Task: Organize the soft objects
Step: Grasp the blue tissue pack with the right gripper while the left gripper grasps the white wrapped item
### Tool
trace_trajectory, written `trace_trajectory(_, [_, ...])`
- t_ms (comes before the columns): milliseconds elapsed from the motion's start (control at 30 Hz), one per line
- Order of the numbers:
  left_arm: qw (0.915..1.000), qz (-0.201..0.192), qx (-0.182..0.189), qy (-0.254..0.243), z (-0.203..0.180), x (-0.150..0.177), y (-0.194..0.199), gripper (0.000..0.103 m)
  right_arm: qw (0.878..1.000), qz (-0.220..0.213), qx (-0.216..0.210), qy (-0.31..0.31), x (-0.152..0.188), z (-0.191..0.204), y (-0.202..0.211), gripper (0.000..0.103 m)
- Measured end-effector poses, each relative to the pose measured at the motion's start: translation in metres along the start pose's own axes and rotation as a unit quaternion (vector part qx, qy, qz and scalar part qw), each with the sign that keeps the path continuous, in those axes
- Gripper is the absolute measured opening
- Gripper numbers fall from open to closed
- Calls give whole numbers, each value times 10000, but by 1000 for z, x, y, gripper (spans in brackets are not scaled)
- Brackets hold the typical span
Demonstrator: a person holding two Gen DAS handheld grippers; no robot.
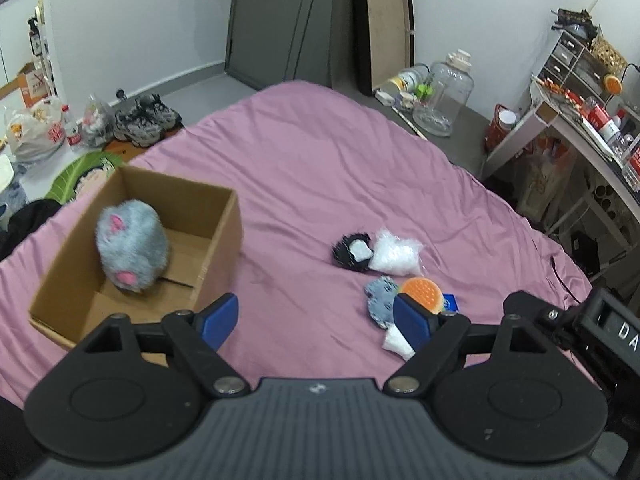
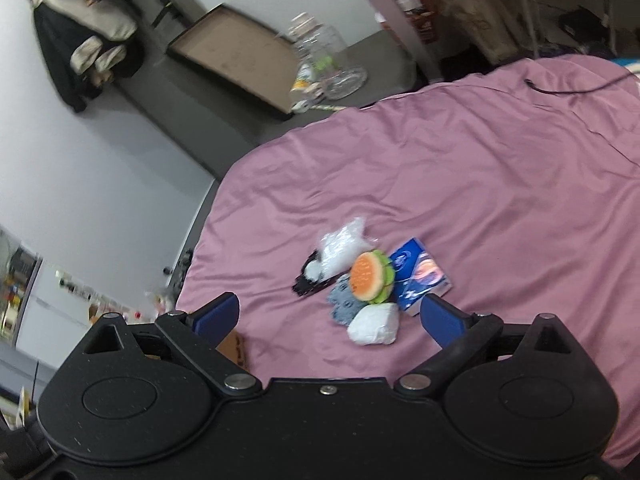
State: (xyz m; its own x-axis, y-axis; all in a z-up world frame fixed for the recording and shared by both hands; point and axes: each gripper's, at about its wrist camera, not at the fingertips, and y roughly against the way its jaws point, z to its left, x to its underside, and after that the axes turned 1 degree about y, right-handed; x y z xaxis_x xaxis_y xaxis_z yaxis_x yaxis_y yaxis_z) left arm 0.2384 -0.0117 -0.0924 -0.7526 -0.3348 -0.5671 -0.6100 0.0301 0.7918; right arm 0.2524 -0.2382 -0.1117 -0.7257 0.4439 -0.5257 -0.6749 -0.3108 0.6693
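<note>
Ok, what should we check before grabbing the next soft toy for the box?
1. Right hand-held gripper open and holding nothing: ok.
2. Left hand-held gripper open and holding nothing: ok.
3. Cardboard box open on top with room inside: ok.
4. Grey plush already in the box: ok.
5. Burger toy free to lift: ok, it lies on top of the pile.
6. Blue packet is soft: cannot tell.

A big bed with a pink sheet point(image 1: 320, 160) fills the room, with white walls point(image 1: 140, 20), a gray floor point(image 1: 208, 80), dark boards point(image 1: 280, 20) leaning up, and a messy white shelf point(image 1: 580, 128) beside it.
</note>
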Motion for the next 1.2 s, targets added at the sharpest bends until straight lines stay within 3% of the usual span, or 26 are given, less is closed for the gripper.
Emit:
trace_trajectory(233, [9996, 219, 2, -175, -26, 12, -21, 83, 9986, 67, -54, -526, -10, -29, -5, 98])
trace_trajectory(567, [9987, 403, -1, -300, -57, 19, -51, 83, 9842, 211, -17, -1756, -18, -91, -23, 97])
trace_trajectory(900, [9972, 736, 10, -146, -71, 31, -91, 83, 9739, 390, -276, -2220, -19, -115, -50, 82])
trace_trajectory(1033, [9967, 803, 74, -65, -73, 35, -105, 83, 9662, 557, -412, -2482, -16, -125, -65, 69])
trace_trajectory(1200, [9952, 965, 131, 53, -73, 37, -123, 79, 9601, 748, -474, -2652, -12, -129, -83, 61])
